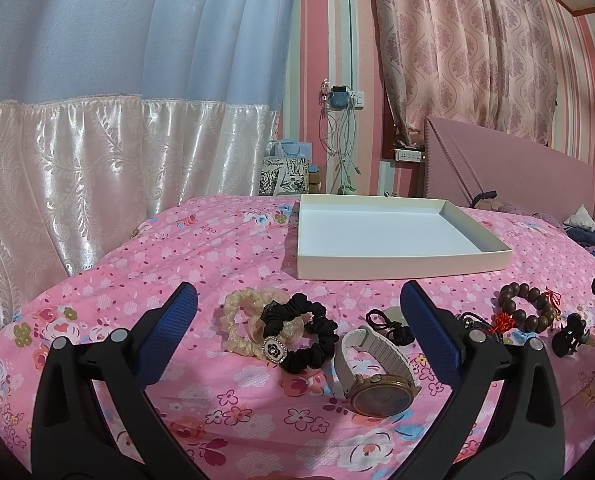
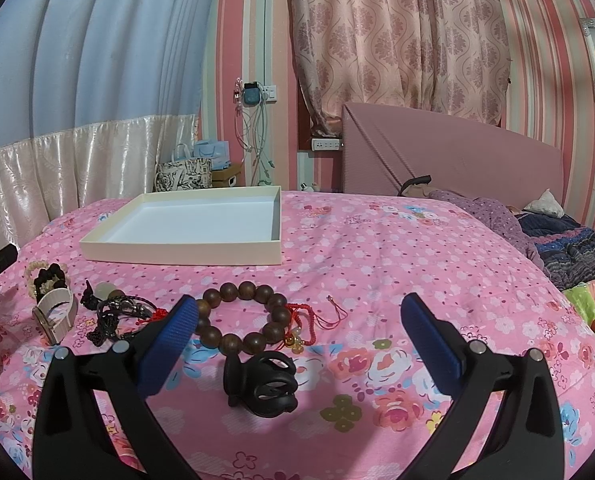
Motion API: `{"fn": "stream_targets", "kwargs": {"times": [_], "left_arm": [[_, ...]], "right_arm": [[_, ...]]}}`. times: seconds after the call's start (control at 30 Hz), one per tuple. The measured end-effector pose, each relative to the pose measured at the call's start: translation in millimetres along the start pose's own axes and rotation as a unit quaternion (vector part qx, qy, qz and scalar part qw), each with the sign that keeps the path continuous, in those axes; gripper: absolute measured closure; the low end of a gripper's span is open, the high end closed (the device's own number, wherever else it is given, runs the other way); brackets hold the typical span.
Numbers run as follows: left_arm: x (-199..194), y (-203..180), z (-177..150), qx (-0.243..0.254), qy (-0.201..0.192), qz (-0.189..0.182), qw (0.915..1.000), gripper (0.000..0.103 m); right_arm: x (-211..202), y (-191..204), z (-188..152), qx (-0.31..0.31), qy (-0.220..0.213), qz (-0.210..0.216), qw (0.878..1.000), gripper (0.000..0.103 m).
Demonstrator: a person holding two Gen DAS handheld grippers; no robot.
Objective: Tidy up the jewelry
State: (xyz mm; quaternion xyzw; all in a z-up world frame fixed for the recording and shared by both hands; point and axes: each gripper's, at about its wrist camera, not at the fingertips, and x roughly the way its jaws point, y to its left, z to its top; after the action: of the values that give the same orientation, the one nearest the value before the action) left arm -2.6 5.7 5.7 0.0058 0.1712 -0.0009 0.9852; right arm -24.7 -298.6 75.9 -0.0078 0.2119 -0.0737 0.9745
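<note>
We are holding both grippers above the bedspread (image 1: 225, 248) with nothing grasped: the left gripper (image 1: 299, 326) is standing with its fingers spread wide, and the right gripper (image 2: 299, 326) is spread equally wide. The white tray (image 1: 401, 268) is sitting empty beyond the row of items, so we are judging that the sorting is not yet begun.

To do the first pick well, we are advising one item per grasp. Lower the fingers astride a single piece, close on a firm section (a watch strap or a clip body, not a loose cord), and lift straight up so that neighbouring pieces are not dragged.

In the left view, the watch (image 1: 377, 376) is lying between the fingers, nearer the right-hand one, with the black scrunchie (image 1: 309, 334) and the cream scrunchie (image 1: 241, 324) overlapping just beyond it. In the right view, the black hair claw (image 2: 263, 384) is lying between the fingers, closer to the left-hand one, and the wooden bead bracelet (image 2: 241, 314) is lying just behind it, beside that fingertip. The tangled black cords (image 2: 113, 316) are lying outside the span.
</note>
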Motion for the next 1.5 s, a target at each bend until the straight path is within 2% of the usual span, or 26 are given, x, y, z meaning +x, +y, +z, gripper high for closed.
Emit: {"fn": "stream_targets", "kwargs": {"times": [0.53, 0.93, 1.17, 1.4, 1.5], "left_arm": [[-2.1, 0.6, 0.5, -0.009, 0.002, -0.001, 1.0000, 0.003], [0.0, 1.7, -1.7, -0.016, 0.007, -0.001, 0.9998, 0.003], [4.5, 5.4, -2.5, -0.026, 0.013, -0.004, 0.9996, 0.003], [17.8, 21.9, -3.4, -0.057, 0.051, -0.016, 0.9969, 0.003], [22.9, 27.9, -5.1, -0.051, 0.075, -0.013, 0.9958, 0.003]], "right_arm": [[-1.8, -4.3, -2.3, 0.000, -0.001, -0.008, 1.000, 0.002], [-1.6, -9.2, -5.9, 0.005, 0.019, -0.010, 1.000, 0.002], [-2.1, 2.2, -5.1, 0.001, 0.034, -0.008, 0.999, 0.002], [-5.2, -3.1, -7.9, 0.031, 0.053, 0.025, 0.998, 0.002], [-7.5, -3.3, -10.7, 0.038, 0.057, 0.027, 0.997, 0.002]]}}
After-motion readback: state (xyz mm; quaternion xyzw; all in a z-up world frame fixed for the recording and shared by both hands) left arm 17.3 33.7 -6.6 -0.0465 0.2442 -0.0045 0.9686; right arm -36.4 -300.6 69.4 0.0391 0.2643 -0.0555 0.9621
